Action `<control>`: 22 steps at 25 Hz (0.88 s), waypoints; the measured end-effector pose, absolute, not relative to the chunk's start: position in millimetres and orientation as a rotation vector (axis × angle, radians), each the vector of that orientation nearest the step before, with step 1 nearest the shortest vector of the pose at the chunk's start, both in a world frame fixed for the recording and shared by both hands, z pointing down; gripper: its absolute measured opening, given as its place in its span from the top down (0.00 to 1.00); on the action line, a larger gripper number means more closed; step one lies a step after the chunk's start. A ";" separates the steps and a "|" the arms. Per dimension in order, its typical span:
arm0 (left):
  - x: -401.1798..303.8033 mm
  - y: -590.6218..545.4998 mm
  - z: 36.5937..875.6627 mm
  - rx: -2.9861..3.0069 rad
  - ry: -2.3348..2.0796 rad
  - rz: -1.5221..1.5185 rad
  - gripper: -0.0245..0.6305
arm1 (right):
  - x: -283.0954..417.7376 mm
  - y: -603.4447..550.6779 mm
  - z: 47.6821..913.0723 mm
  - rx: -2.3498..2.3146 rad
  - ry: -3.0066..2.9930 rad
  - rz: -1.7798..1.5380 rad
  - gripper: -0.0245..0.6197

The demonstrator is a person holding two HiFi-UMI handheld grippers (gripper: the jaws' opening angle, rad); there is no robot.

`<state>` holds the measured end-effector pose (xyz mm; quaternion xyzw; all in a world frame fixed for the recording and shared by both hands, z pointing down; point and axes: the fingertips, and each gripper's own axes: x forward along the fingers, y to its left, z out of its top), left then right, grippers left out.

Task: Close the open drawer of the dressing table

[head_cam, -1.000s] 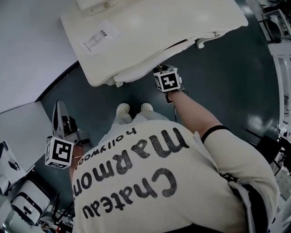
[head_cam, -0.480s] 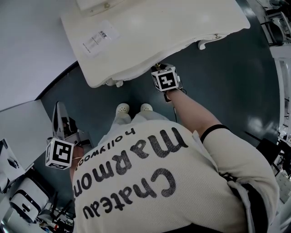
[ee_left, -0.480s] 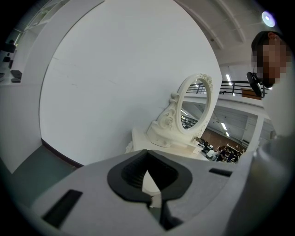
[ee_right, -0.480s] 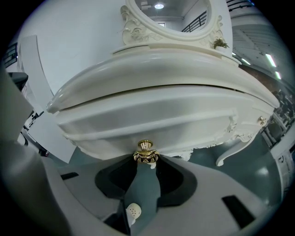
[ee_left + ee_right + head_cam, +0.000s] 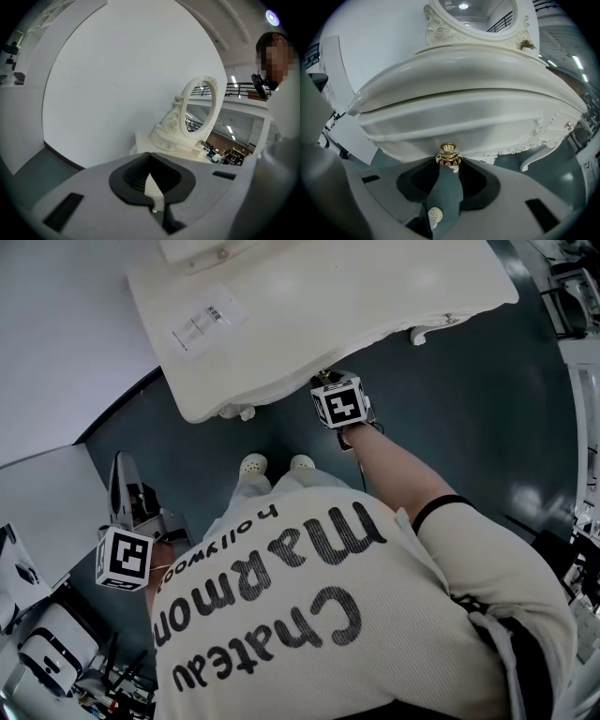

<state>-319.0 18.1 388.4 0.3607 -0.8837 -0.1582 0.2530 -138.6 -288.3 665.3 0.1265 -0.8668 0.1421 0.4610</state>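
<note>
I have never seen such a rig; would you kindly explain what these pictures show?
There is no robot here: a person holds a two-jaw gripper in each hand. The head view looks steeply down from a camera on the person's head at a white dressing table, which has a printed label on its top. The other two views ride on the grippers. The right gripper appears closed on the drawer's gold knob. The left gripper is shut and empty, and faces the mirror.
</note>
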 end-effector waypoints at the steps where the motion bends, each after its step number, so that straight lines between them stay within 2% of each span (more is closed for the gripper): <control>1: -319.0 18.1 388.3 0.979 -2.403 -0.430 0.95 | -139.0 -288.4 664.9 0.313 -2.135 0.342 0.73; 22: -323.7 12.7 386.9 0.966 -2.401 -0.411 0.95 | -148.8 -294.9 666.0 0.296 -2.135 0.307 0.74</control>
